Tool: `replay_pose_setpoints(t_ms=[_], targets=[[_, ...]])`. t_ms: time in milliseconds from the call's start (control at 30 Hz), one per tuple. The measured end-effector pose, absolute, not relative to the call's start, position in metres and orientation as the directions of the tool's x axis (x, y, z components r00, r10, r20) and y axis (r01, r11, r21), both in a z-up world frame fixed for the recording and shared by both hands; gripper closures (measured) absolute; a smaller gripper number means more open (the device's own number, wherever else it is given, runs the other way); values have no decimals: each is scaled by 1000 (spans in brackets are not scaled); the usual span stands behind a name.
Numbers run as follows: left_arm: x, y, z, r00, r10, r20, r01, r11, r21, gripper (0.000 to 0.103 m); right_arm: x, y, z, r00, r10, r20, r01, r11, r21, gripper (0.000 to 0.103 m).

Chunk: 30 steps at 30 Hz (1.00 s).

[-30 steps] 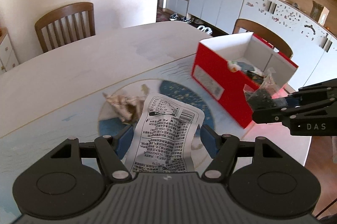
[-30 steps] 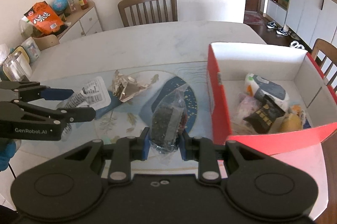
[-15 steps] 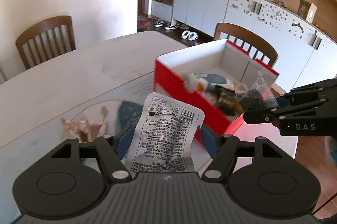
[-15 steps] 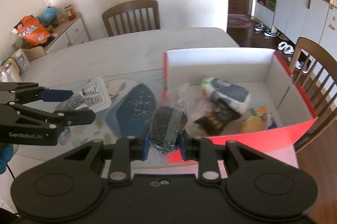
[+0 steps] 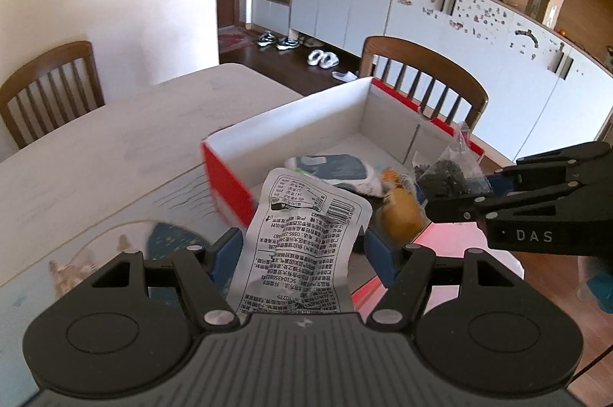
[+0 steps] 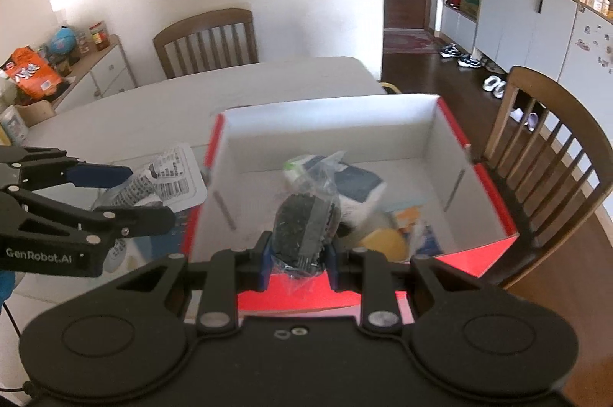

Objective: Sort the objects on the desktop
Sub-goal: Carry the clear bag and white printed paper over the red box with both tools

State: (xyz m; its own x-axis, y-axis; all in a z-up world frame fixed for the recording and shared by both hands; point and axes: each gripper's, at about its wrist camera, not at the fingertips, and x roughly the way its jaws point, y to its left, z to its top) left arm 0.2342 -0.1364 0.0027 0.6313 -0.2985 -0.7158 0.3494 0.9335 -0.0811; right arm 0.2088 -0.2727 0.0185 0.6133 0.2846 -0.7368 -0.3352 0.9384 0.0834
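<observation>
Two packets held over the red box

The left claw is clamped on a white printed packet at the red box corner; the right claw grips a clear bag of dark bits above the box's inside, on the tabletop.

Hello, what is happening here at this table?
A person is sorting snack packets into a red box. The left gripper holds a white printed packet near the box's corner. The right gripper holds a clear bag of dark bits over the box's near wall. Several packets already lie inside. Neither item is released yet.
</observation>
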Motion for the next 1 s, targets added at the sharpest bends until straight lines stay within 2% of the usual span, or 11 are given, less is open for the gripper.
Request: replay_pose_setpoints(t_ms=[533,1000], targets=[[301,-195,-16,614,-258,-746,369,929,-18,34,267,-317,-14,600,195,-776,-265,963,37,77],[333,-215,-49,545,-210,-812,386,922,21,34,304,-328,-49,548,127,-827,-235,972,-6,76]])
